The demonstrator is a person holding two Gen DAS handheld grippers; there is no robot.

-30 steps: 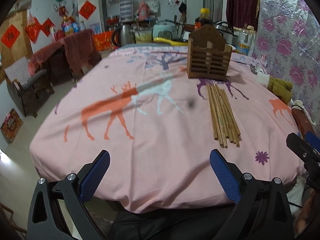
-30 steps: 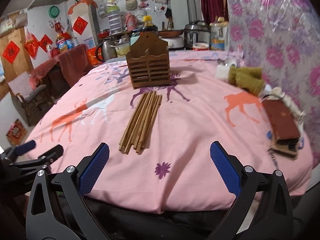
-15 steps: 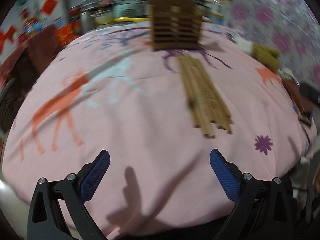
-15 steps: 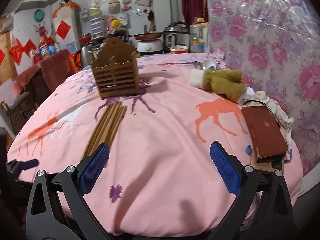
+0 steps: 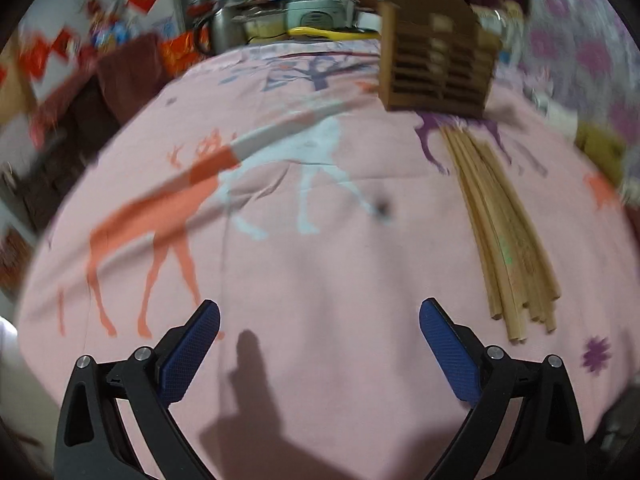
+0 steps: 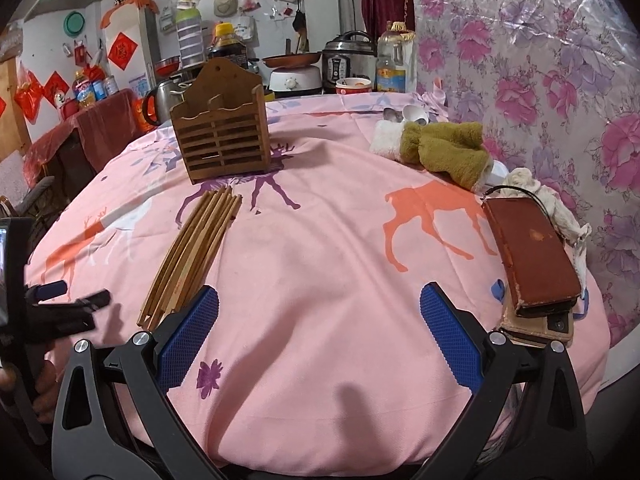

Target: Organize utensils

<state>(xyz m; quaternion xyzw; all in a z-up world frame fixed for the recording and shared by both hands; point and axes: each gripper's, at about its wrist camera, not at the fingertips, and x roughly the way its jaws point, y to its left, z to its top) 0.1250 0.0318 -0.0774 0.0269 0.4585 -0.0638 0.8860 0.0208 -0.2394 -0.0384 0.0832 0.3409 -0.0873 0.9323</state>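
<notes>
Several wooden chopsticks lie side by side on the pink deer-print cloth, and the same bundle of chopsticks shows in the right wrist view. Behind them stands a brown slatted wooden holder, upright and empty as far as I can see; the holder is sharper in the right wrist view. My left gripper is open over bare cloth, left of the chopsticks' near ends. My right gripper is open too, its left finger just right of those ends. Neither holds anything.
A brown wallet on a phone lies at the table's right edge, with an olive and white cloth behind it. Pots, a kettle and bottles crowd the counter past the table. The flowered wall stands close on the right.
Both grippers have moved forward over the table edge. The left one swung right toward the chopsticks, then back a little; the right one drifted right. Both stayed open.
</notes>
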